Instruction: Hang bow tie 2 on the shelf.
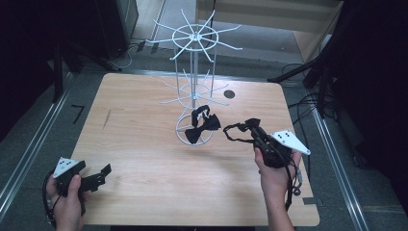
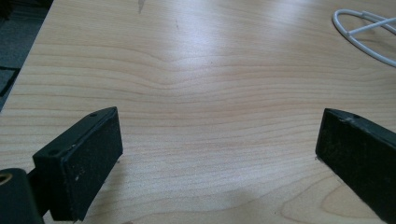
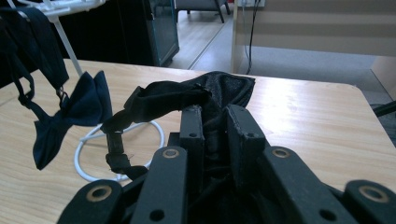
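While the right gripper (image 1: 251,127) pinches a black bow tie (image 1: 240,128) above the table (image 1: 144,144), at about four o'clock from the white wire rack (image 1: 194,86), the step in hand looks like carrying it to a free prong; next comes looping its strap over one. Another bow tie (image 1: 202,126) already hangs there. Resting low at the table's seven o'clock corner, the left gripper (image 2: 219,140) has its jaws spread wide and empty. The right gripper view reveals cloth squeezed between the pads (image 3: 192,126).

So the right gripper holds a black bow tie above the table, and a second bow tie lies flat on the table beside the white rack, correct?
Not quite. The second bow tie does not lie flat on the table: it hangs from the white rack, as the high view shows. The right gripper does hold a black bow tie.
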The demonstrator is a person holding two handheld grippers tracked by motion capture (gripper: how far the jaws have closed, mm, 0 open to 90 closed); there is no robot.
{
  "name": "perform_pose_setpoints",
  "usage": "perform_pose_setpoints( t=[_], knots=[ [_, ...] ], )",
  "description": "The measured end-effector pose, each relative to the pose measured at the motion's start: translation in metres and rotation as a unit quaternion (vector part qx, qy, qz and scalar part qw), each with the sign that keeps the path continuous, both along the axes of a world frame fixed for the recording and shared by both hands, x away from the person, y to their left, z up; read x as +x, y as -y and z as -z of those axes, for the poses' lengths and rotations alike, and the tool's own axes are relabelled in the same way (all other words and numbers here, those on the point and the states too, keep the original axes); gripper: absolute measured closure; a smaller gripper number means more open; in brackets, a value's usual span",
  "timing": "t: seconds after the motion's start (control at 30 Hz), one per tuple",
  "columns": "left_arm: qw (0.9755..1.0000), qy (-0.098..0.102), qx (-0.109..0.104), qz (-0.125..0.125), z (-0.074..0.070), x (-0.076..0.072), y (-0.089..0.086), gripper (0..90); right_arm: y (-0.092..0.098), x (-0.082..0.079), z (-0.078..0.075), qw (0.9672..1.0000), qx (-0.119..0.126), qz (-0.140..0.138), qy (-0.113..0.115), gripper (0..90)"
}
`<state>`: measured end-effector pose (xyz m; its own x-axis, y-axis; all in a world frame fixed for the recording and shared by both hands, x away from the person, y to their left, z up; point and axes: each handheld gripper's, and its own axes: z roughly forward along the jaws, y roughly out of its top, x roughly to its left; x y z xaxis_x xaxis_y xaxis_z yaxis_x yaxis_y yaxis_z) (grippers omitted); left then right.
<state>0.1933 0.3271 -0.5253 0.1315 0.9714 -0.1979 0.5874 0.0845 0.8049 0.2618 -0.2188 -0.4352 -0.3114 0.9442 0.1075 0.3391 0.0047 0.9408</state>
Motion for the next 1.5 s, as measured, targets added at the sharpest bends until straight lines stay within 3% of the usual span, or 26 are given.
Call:
perform_pose_setpoints(
  t=[0.77,1.5],
  knots=[
    [1.0,0.001,-0.002,-0.001,0.0,0.0,0.0,1.0,-0.007,0.001,-0.029,0.9993,0.018,-0.009,0.03,78.0],
    [1.0,0.002,-0.003,0.0,0.0,0.0,0.0,1.0,-0.016,0.006,-0.047,0.9984,0.025,-0.018,0.047,78.0]
  ],
)
